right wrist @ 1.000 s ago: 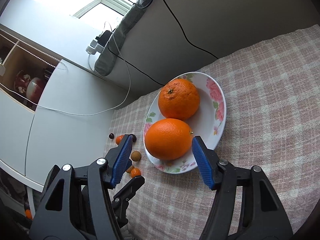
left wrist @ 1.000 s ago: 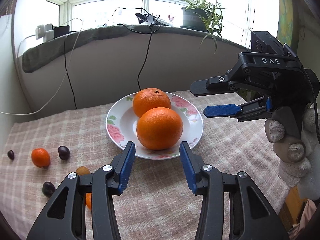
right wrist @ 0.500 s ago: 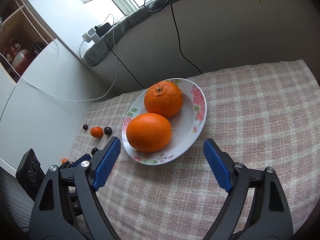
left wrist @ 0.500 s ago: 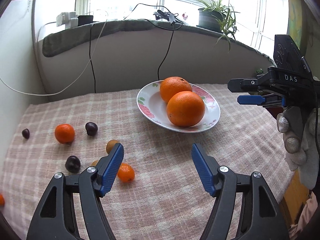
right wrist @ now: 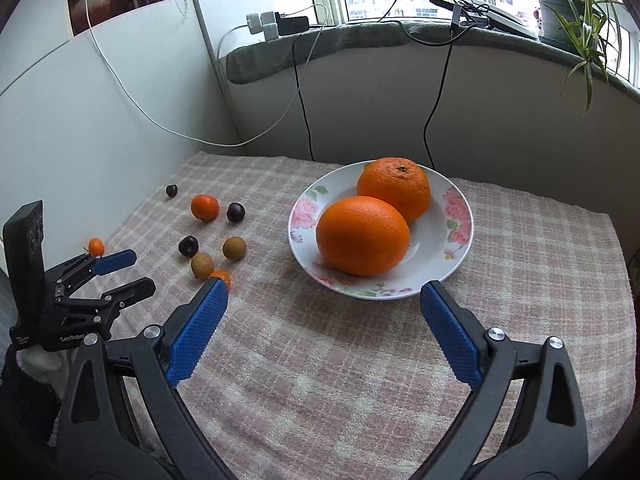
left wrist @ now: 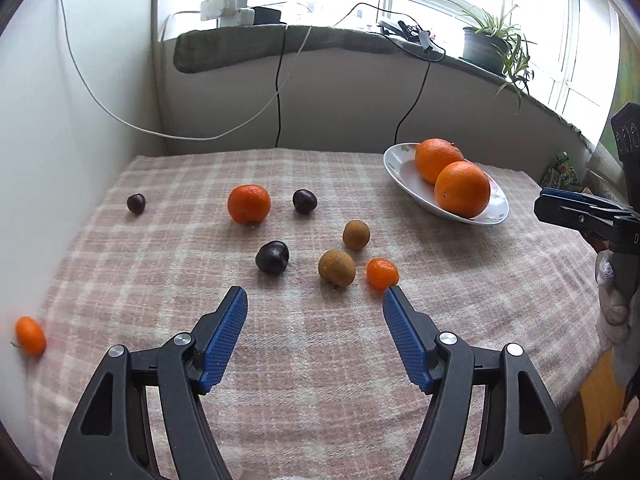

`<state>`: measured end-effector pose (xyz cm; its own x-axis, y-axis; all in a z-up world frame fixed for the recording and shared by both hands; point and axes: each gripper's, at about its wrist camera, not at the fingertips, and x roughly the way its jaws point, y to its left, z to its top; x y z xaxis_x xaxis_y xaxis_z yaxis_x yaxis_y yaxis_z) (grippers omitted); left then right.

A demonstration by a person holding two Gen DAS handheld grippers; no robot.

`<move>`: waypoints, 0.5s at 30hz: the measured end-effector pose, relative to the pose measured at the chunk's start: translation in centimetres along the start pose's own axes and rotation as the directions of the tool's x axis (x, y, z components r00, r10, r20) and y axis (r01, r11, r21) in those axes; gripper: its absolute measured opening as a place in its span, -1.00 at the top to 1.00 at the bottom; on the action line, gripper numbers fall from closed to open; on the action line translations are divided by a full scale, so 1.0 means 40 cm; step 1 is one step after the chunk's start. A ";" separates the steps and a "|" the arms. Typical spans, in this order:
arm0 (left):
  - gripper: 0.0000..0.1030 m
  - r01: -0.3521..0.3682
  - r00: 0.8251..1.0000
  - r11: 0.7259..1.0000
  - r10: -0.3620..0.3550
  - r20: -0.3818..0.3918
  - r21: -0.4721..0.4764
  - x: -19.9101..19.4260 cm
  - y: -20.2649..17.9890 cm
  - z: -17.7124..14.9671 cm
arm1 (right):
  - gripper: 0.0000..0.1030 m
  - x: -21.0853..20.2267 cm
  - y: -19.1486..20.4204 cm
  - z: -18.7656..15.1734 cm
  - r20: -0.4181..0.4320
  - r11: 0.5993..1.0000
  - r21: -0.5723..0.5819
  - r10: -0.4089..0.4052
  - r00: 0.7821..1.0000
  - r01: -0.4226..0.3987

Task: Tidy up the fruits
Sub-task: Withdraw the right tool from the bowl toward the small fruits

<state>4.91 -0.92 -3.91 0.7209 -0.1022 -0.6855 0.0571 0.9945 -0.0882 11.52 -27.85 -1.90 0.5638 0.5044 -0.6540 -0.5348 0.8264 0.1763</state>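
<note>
Left tool [left wrist: 315,300] hangs over the checked cloth [left wrist: 320,360], its blue fingers spread wide with nothing between them. Right tool [right wrist: 323,294] is likewise agape and empty, low over the near side of the desk, pointing at the plate [right wrist: 460,216]. On that flowered plate sit two big oranges, touching: the near one [right wrist: 363,235] toward the front rim, the far one [right wrist: 394,188] behind it, stem end up. Everything else lies loose on the cloth, left of the plate. A mandarin [left wrist: 249,203] sits toward the back, with a dark plum [left wrist: 305,201] just beside it and a smaller dark fruit [left wrist: 136,203] well apart near the wall. Closer in, another plum [left wrist: 272,256], then two brown round fruits, one [left wrist: 337,267] near the left tool and one [left wrist: 356,234] a little behind it. A small orange fruit [left wrist: 383,273] rests just beside the nearer brown one, right at the tip of the left tool's right finger [left wrist: 404,332]; I cannot tell whether it touches. Off alone at the cloth's left edge lies a kumquat [left wrist: 30,335]. From the left tool's side the right tool [left wrist: 560,204] shows at the far right, held in a gloved hand [left wrist: 612,296]. Cables [right wrist: 304,92] trail down from the padded sill [right wrist: 360,40], and a potted plant [right wrist: 568,4] stands by the window.
</note>
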 end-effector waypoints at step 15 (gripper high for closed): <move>0.07 0.048 0.998 0.986 -0.053 -0.027 -0.160 0.069 0.119 0.005 | -0.15 0.139 0.137 -0.034 -0.119 0.991 -0.033 0.128 0.985 -0.133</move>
<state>7.33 3.52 -6.07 0.6976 -0.1552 -0.6995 -0.0199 0.9717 -0.2354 10.88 -20.84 -5.57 0.4119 0.5725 -0.7089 -0.6252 0.7435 0.2372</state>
